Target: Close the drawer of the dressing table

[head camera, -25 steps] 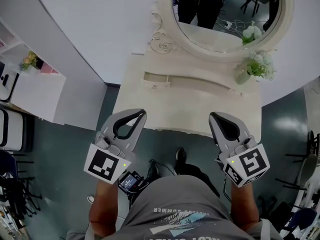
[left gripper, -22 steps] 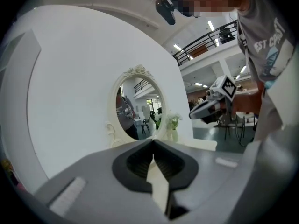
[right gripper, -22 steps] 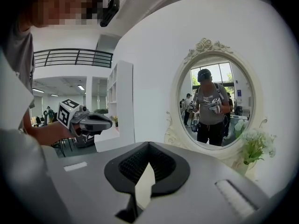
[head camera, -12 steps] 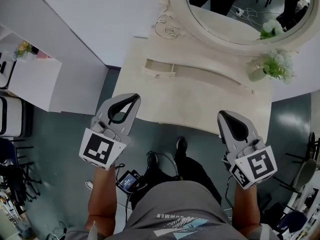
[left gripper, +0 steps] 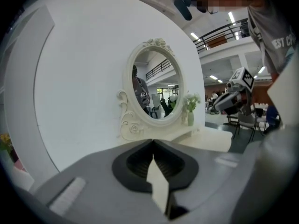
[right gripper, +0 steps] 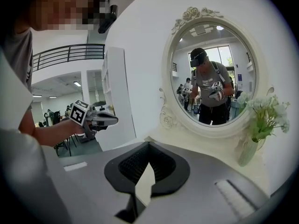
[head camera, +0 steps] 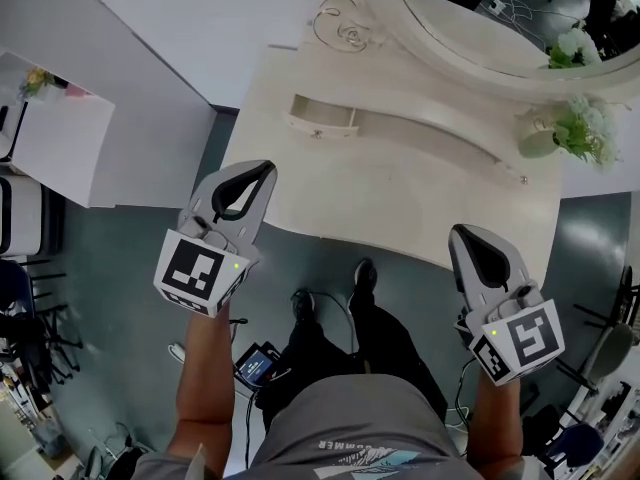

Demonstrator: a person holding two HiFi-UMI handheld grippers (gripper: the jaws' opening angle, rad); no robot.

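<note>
The cream dressing table (head camera: 400, 193) is seen from above in the head view. A small drawer (head camera: 322, 118) sticks out a little from the left end of its curved raised shelf. My left gripper (head camera: 262, 169) is shut and empty, hovering just off the table's front left corner. My right gripper (head camera: 462, 234) is also shut and empty, at the table's front edge near the right side. Both are well short of the drawer. In the left gripper view the jaws (left gripper: 153, 142) meet, pointing at the table and mirror. In the right gripper view the jaws (right gripper: 148, 143) meet too.
An oval mirror (head camera: 500, 23) in an ornate frame stands at the table's back. A vase of flowers (head camera: 575, 128) sits at the table's back right. A white cabinet (head camera: 60, 148) stands at the left. The person's shoes (head camera: 365, 273) and a cabled device (head camera: 258, 363) are on the floor.
Both grippers have sunk and drawn back from over the tabletop to its front edge, the left drifting toward the left corner. Both jaws stay shut.
</note>
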